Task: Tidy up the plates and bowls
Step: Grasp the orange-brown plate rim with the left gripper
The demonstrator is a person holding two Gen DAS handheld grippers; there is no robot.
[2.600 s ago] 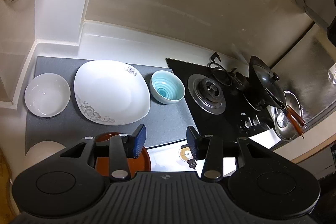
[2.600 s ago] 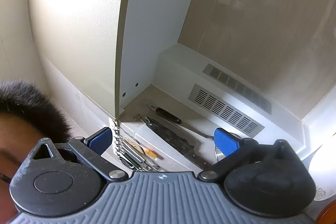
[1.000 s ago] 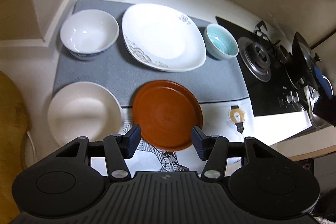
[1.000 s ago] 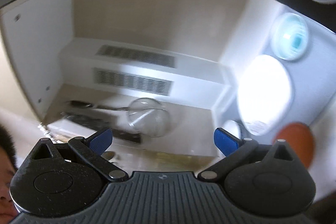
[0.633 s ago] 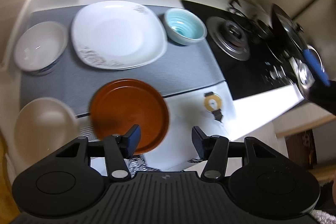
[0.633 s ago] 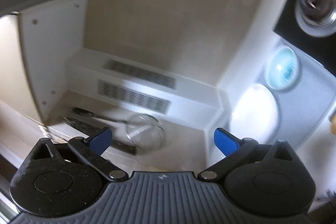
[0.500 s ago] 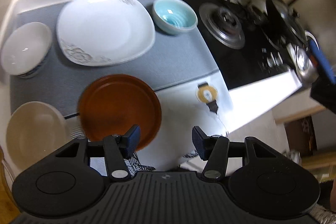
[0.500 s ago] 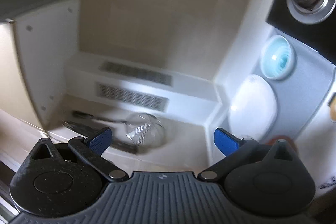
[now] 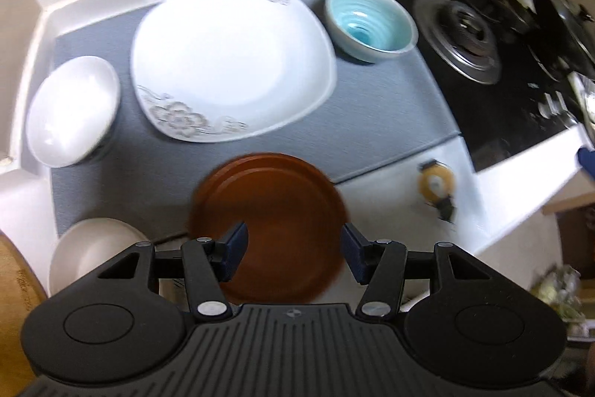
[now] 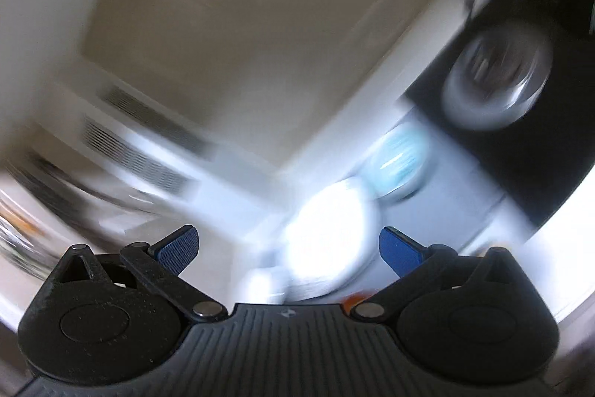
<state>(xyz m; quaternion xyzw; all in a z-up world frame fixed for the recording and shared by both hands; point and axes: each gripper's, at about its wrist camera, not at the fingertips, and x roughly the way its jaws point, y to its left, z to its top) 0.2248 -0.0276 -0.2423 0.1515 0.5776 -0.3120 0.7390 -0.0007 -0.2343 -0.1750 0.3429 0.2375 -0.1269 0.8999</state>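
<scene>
In the left wrist view my left gripper [image 9: 293, 250] is open and empty, above the near half of a round brown plate [image 9: 271, 207]. Behind it on a grey mat [image 9: 390, 114] lie a large white flowered plate [image 9: 230, 62], a light blue bowl [image 9: 370, 23] to its right and a white bowl [image 9: 70, 110] to its left. A cream plate [image 9: 93, 248] sits at the near left. My right gripper [image 10: 288, 248] is open and empty, held high; its blurred view shows the white plate [image 10: 331, 244] and the blue bowl [image 10: 398, 162].
A black gas hob [image 9: 483, 62] with burners and a lidded pan [image 9: 557, 10] stands to the right of the mat. A white counter [image 9: 494, 196] carries a small round sticker [image 9: 435, 179]. A wooden board [image 9: 15, 285] is at the near left. A wall vent [image 10: 145, 144] shows in the right wrist view.
My left gripper has swung back left and moved closer, so the brown plate now lies between its fingers. My right gripper is moving fast and has tilted down toward the dishes. Both stay open.
</scene>
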